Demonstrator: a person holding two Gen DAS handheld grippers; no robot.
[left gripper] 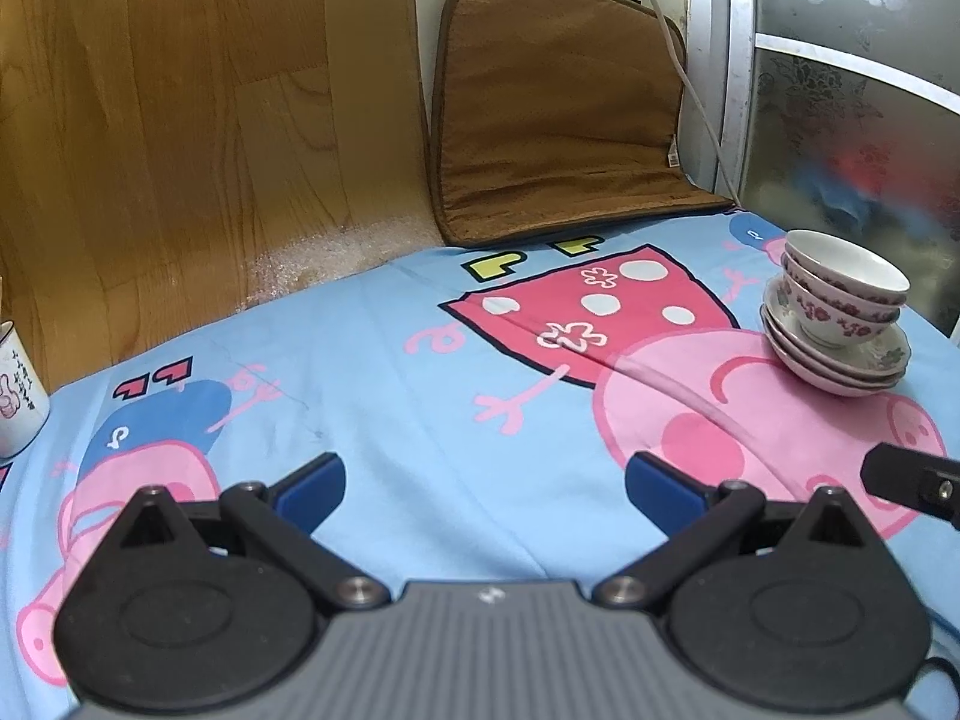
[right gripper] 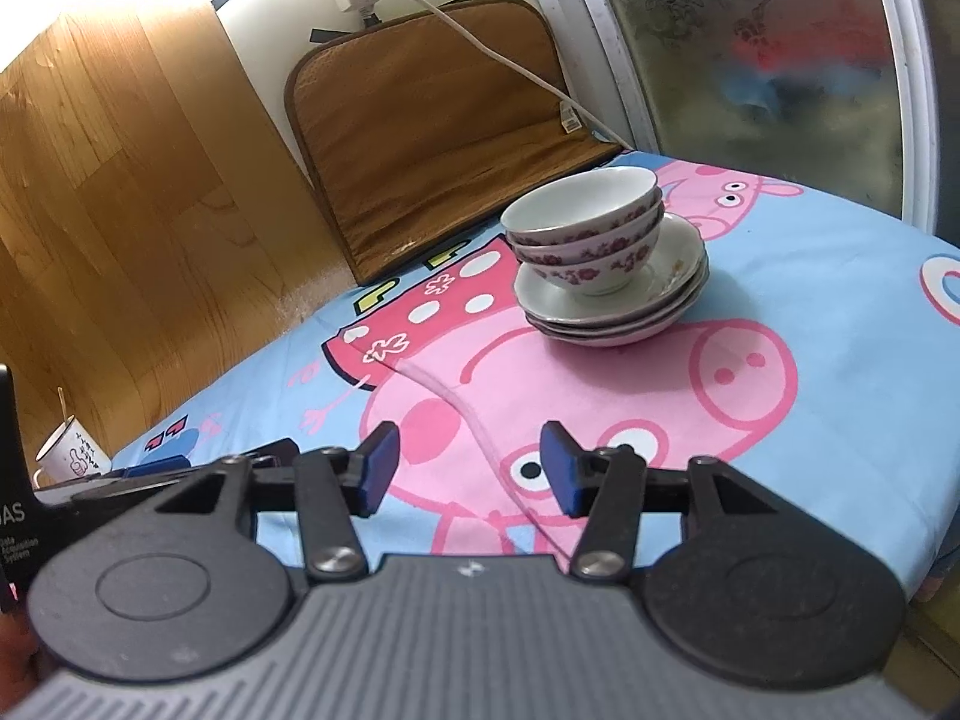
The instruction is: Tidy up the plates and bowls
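Note:
Three white bowls with red flower bands (right gripper: 585, 219) sit nested on a stack of white plates (right gripper: 618, 306) on the cartoon-pig cloth. The same bowls (left gripper: 843, 285) and plates (left gripper: 840, 360) show at the far right of the left wrist view. My left gripper (left gripper: 483, 483) is open and empty, low over the cloth, well left of the stack. My right gripper (right gripper: 468, 465) is open and empty, in front of the stack and apart from it. The tip of the right gripper (left gripper: 912, 477) shows at the right edge of the left wrist view.
A white mug with a thumbs-up print (left gripper: 15, 393) stands at the left edge of the table; it also shows in the right wrist view (right gripper: 69, 453). A brown cushion (left gripper: 552, 114) leans on the back wall. A wood panel (left gripper: 150, 150) lines the left side; a frosted glass door (right gripper: 768, 60) the right.

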